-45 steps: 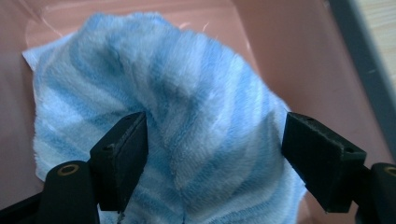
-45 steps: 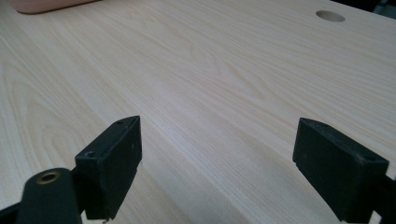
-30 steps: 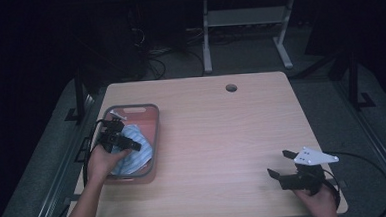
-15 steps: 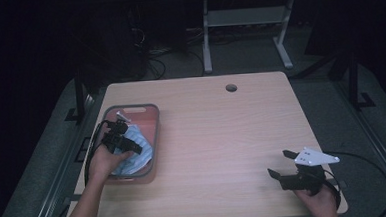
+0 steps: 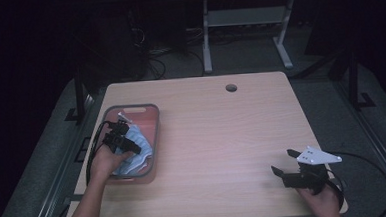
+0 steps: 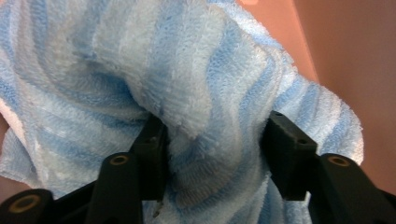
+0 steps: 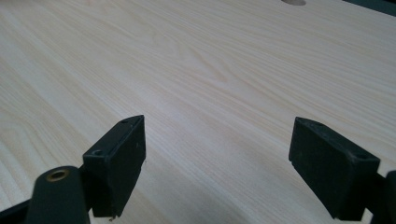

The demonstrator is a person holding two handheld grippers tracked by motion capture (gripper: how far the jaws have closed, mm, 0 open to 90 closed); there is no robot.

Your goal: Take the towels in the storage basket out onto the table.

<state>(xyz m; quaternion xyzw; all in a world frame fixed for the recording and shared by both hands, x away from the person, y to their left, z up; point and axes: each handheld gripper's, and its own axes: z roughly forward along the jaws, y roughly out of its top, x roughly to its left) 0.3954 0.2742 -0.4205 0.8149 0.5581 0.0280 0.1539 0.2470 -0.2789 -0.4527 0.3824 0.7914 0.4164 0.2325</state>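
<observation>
on wooden table (image 5: 222,137), left tongs (image 6: 215,140), just closing, pinch towel (image 6: 187,84) in tray (image 5: 154,130); right tongs (image 7: 217,158) spread.

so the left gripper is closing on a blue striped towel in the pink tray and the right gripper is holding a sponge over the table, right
Not quite. The right gripper holds nothing: the right gripper view shows its jaws wide apart over the bare wooden table. The rest stands: the left gripper has just been closing its jaws, and they pinch a fold of the blue striped towel in the pink tray.
</observation>
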